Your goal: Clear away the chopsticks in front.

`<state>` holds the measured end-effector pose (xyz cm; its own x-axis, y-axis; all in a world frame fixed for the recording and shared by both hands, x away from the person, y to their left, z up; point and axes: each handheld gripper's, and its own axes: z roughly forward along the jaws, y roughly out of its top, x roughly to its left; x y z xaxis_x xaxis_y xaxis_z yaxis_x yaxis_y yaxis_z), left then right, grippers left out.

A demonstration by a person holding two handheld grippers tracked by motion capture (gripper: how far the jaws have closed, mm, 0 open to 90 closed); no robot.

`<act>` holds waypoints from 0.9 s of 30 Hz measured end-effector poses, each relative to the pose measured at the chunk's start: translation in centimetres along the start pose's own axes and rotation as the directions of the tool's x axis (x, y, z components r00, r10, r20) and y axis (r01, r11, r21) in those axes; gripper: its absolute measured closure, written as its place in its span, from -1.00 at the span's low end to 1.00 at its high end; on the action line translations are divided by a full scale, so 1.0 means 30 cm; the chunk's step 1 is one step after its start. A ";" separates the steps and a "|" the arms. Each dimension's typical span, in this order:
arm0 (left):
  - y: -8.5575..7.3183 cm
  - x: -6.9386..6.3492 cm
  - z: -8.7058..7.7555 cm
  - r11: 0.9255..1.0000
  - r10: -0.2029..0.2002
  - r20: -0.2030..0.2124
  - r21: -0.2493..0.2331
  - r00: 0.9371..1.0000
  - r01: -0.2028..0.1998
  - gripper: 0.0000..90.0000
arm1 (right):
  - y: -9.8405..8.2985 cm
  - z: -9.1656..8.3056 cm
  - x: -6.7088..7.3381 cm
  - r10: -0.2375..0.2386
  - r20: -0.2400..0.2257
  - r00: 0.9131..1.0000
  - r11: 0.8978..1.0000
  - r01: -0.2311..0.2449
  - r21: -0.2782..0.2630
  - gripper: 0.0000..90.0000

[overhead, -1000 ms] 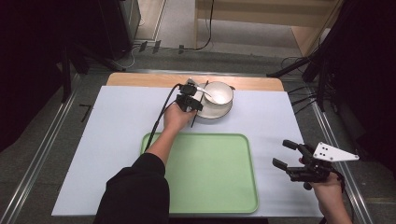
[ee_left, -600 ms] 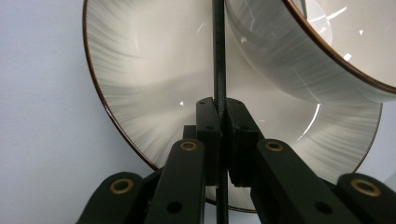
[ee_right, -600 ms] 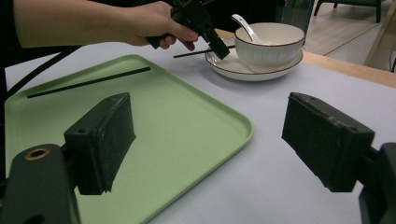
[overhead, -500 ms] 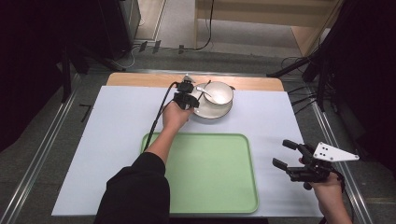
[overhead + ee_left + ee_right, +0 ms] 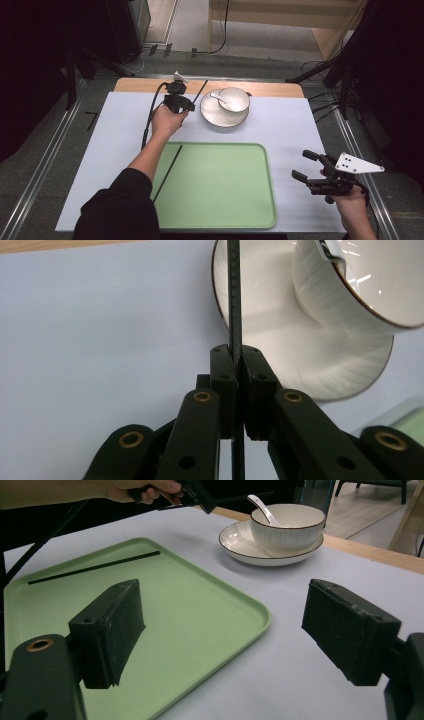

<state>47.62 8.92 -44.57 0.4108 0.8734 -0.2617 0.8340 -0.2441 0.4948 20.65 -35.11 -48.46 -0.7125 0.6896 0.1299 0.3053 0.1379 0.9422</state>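
My left gripper (image 5: 186, 104) is shut on a thin black chopstick (image 5: 200, 90) just left of the white saucer (image 5: 217, 116). In the left gripper view the pads (image 5: 225, 375) pinch the chopstick (image 5: 235, 300), which runs straight up past the saucer (image 5: 265, 300) and the white bowl (image 5: 360, 285). The bowl (image 5: 234, 99) stands on the saucer with a white spoon (image 5: 220, 98) in it. A second black chopstick (image 5: 167, 172) lies on the green tray (image 5: 225, 185), along its left side. My right gripper (image 5: 302, 165) is open, with nothing between its pads, to the right of the tray.
A pale sheet (image 5: 300, 125) covers the table, with a wooden strip (image 5: 270, 89) along the far edge. The right gripper view looks across the tray (image 5: 190, 610) to the bowl (image 5: 287, 525), spoon (image 5: 262, 507) and lying chopstick (image 5: 95, 567). Dark stands and cables surround the table.
My left gripper has moved left, away from the saucer's edge, carrying the chopstick with it. The right gripper has stayed where it was.
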 end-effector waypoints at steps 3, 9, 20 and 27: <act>-0.043 0.013 -0.055 1.000 0.002 0.008 -0.003 1.000 -0.002 0.90 | 0.000 0.002 0.000 -0.004 0.001 1.000 1.000 0.004 0.001 -0.62; -0.138 0.013 -0.149 0.999 0.015 0.041 -0.030 0.999 -0.014 0.90 | 0.002 0.009 0.006 -0.005 0.000 1.000 1.000 0.005 0.007 -0.62; -0.363 -0.033 -0.250 0.997 0.049 0.087 -0.067 0.995 -0.044 0.90 | 0.004 0.012 0.007 -0.013 -0.003 1.000 1.000 0.013 0.002 -0.62; -0.478 -0.044 -0.296 0.996 0.048 0.089 -0.083 0.995 -0.040 0.89 | 0.007 0.015 0.011 -0.012 -0.005 1.000 1.000 0.012 0.006 -0.62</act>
<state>31.86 15.02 -43.95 0.4812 0.8198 -0.3103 0.7834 -0.2434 0.5719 20.77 -34.54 -48.37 -0.7190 0.6846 0.1198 0.3002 0.1504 0.9419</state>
